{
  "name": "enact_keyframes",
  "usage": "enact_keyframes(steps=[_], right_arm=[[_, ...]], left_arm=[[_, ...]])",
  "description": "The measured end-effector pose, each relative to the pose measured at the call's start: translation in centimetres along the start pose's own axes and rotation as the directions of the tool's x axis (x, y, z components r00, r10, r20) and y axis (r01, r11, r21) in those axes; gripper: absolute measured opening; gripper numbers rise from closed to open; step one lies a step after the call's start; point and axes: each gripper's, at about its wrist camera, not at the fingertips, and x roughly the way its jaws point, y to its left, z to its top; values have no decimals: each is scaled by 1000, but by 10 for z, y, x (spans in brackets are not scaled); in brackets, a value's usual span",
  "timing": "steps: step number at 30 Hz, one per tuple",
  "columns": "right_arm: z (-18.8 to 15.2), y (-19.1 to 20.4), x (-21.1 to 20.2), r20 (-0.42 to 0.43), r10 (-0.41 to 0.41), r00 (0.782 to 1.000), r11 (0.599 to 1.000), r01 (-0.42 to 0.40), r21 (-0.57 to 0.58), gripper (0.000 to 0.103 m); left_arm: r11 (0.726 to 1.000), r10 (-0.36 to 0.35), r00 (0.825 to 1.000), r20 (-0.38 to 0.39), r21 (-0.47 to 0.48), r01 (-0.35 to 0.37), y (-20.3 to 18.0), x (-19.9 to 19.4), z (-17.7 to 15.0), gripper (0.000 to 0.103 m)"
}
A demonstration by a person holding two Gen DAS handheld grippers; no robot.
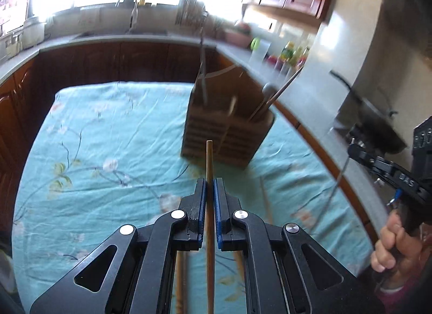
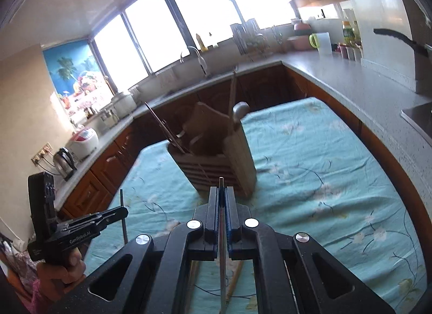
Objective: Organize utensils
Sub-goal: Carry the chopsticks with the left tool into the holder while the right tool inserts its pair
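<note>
- Left tool (image 1: 209, 187) is clenched on a wooden chopstick (image 1: 209, 162), whose tip pokes out toward 12 o'clock.
- Right tool (image 2: 221, 195) is clenched on a thin metal utensil (image 2: 221, 183).
- The wooden utensil holder (image 2: 216, 162) stands on the teal floral cloth (image 2: 324, 168) covering the bench, at 12 o'clock from both tools.

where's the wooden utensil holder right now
The wooden utensil holder stands on the teal floral tablecloth, just beyond the chopstick clamped in the left gripper.
</note>
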Motion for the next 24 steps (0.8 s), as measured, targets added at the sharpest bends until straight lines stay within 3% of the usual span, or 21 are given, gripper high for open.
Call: enact_keyframes(steps=[11,24], right_arm=[[34,26,-25,115,23,993,998,-15,-66,4],[54,31,-21,152,24,988,997,-13,-74,4]], left_arm=[[1000,-20,988,153,-10,22,-9,-51,34,5],[1000,7,972,237,0,-7,-14,-54,64,5]])
